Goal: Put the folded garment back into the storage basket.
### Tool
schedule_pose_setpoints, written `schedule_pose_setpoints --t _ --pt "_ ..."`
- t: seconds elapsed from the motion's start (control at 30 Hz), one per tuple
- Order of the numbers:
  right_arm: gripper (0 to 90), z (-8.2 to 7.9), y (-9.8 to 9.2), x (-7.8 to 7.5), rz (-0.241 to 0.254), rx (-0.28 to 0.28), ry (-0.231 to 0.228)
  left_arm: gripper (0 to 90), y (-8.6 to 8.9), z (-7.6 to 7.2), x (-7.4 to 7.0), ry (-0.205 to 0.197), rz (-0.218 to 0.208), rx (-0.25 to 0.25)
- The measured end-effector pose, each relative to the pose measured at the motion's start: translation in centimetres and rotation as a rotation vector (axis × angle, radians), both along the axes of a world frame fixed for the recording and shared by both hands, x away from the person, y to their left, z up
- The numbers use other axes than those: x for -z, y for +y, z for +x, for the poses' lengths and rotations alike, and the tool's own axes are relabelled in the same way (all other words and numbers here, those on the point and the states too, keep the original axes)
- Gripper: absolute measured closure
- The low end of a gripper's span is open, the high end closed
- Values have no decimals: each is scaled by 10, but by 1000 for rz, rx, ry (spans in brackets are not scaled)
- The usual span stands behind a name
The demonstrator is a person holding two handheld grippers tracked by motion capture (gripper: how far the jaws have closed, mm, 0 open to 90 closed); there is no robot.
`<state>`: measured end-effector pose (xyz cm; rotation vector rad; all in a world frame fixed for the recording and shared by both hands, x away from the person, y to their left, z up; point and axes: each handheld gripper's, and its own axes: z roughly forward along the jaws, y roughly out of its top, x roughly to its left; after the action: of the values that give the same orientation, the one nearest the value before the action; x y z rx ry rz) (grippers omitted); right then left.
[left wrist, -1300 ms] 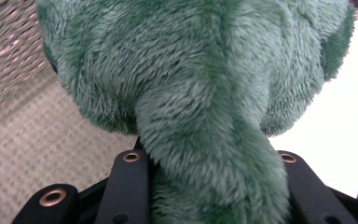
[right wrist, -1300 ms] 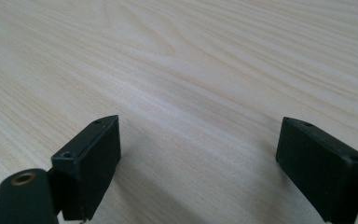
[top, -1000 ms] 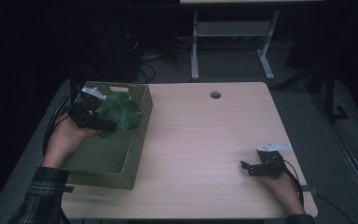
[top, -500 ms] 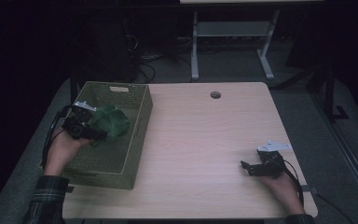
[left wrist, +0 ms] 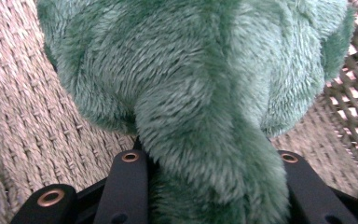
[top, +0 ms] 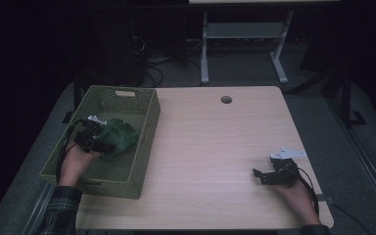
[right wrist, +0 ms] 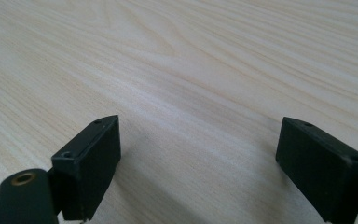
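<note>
A green plush toy [top: 119,137] sits low inside the woven olive basket [top: 142,100] at the table's left side. My left gripper [top: 102,142] is shut on the green plush toy [left wrist: 200,88]; its two black jaws press into the fur from both sides, with the basket's woven wall [left wrist: 23,107] close behind. My right gripper [top: 259,175] rests on the wooden table [top: 215,147] near the front right, held by a hand. Its jaws stand wide open over bare wood [right wrist: 191,84], with nothing between them [right wrist: 198,163].
A round cable hole [top: 226,99] lies in the table near its far edge. Beyond the table stand a white metal frame [top: 245,34] and loose cables on a dark floor. The basket takes up the table's left edge.
My left gripper has gone down into the basket with the plush toy, from above the rim to near the bottom. My right gripper has stayed where it was.
</note>
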<state>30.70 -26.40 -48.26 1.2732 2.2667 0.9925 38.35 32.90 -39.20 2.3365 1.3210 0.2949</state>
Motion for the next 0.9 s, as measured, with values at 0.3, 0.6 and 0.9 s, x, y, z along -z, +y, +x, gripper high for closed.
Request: schedule_pose_setpoints --t 0.3,0.6,0.9 --pt "135 0 0 0 0 0 0 617 0 2 13 36 40 -18" --pt "135 0 0 0 0 0 0 494 1 4 17 53 38 -20" --pt "135 0 0 0 -2 -1 -4 139 1 4 18 14 39 -22"
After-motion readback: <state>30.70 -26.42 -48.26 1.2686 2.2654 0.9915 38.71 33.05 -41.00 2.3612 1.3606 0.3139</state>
